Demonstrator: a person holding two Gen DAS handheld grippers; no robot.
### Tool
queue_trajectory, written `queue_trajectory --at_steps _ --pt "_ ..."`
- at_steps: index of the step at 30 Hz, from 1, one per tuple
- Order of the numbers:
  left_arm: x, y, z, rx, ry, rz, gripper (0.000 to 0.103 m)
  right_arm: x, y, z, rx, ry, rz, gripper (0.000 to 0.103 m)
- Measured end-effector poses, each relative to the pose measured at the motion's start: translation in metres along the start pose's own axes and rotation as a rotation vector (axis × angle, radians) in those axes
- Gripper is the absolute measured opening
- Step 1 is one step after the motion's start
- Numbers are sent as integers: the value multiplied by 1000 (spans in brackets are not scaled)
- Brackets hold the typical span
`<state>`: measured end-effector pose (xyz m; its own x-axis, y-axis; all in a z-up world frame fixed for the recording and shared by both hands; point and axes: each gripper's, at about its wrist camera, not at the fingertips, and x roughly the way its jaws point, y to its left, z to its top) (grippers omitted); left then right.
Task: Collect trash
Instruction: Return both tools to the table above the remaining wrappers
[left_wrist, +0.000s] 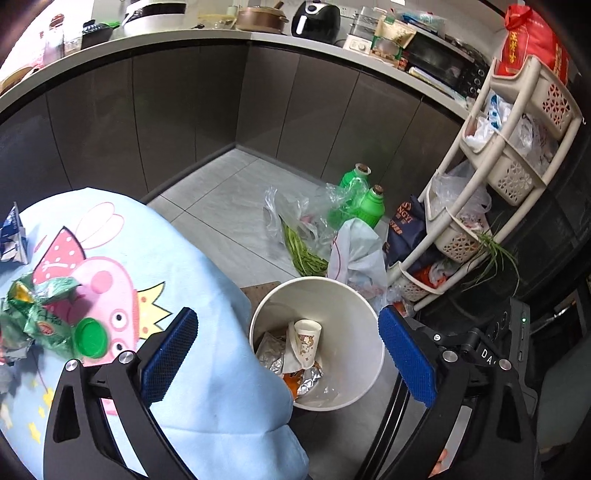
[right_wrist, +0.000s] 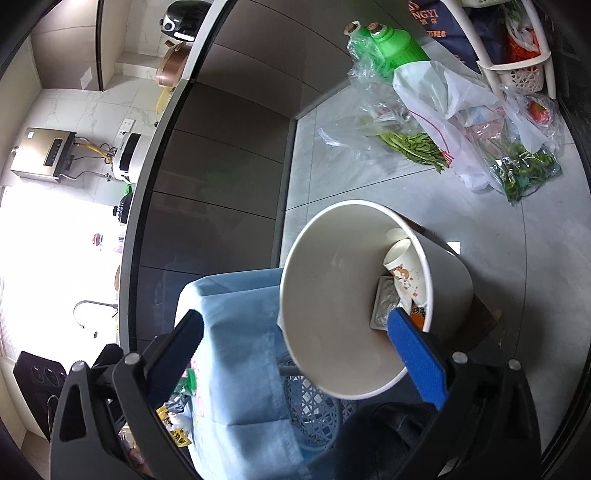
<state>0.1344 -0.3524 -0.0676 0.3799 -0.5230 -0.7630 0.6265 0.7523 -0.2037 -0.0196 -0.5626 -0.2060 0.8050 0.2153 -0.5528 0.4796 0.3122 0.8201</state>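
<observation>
White bin (left_wrist: 369, 332) sits on the floor beside the blue cloth (left_wrist: 207, 332), holding a paper cup (left_wrist: 306, 341) and foil. Left gripper (left_wrist: 288, 354) hangs released above it; right gripper (right_wrist: 295, 354) is likewise released and empty. Green wrappers (left_wrist: 40, 310) and a green lid (left_wrist: 90, 338) lie at nine o'clock of the left gripper. Risk: a loose pinch could drop wrappers off the cloth's edge.

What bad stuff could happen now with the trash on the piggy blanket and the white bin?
1. The round green plastic lid and the crumpled green wrapper lie loose on the light blue cartoon-pig cloth; a nudge from the open left gripper might send them sliding to the floor.
2. The white round trash bin stands below the cloth's edge, so a piece let go too early could miss it.
</observation>
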Motion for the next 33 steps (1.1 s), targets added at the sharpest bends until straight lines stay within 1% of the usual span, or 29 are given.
queue_trajectory --at_steps 4,6,8,9,11,13,15,21,24,26,31,33 --pt "-25 5 -1 -18 -19 19 94 -9 25 -8 -42 9 27 100" --pt "-40 9 -2 -27 -35 36 94 -15 43 -13 -92 3 35 100" --pt "-57 16 -4 -40 -51 69 94 -21 62 -20 -146 -7 46 100" --pt "-68 21 -6 -52 -58 90 94 -24 72 -23 -168 -10 53 100" --pt "-86 31 -10 -79 -74 103 94 -28 90 -31 -209 -8 77 100" --pt "-102 43 -14 -109 -77 132 94 -29 108 -40 -237 9 110 100" --pt "-118 55 -20 -128 -83 142 94 -29 124 -48 -268 27 131 100" --pt "-171 108 -58 -229 -127 255 94 -23 175 -83 -428 63 129 100" --pt "-190 140 -82 -301 -120 303 94 -13 196 -107 -510 96 113 100" --pt "-199 163 -99 -353 -113 334 94 -5 209 -124 -565 135 101 100" --pt "-216 209 -138 -465 -103 371 94 23 237 -172 -732 231 45 100" --pt "-219 221 -148 -492 -102 375 94 34 246 -188 -803 245 16 100"
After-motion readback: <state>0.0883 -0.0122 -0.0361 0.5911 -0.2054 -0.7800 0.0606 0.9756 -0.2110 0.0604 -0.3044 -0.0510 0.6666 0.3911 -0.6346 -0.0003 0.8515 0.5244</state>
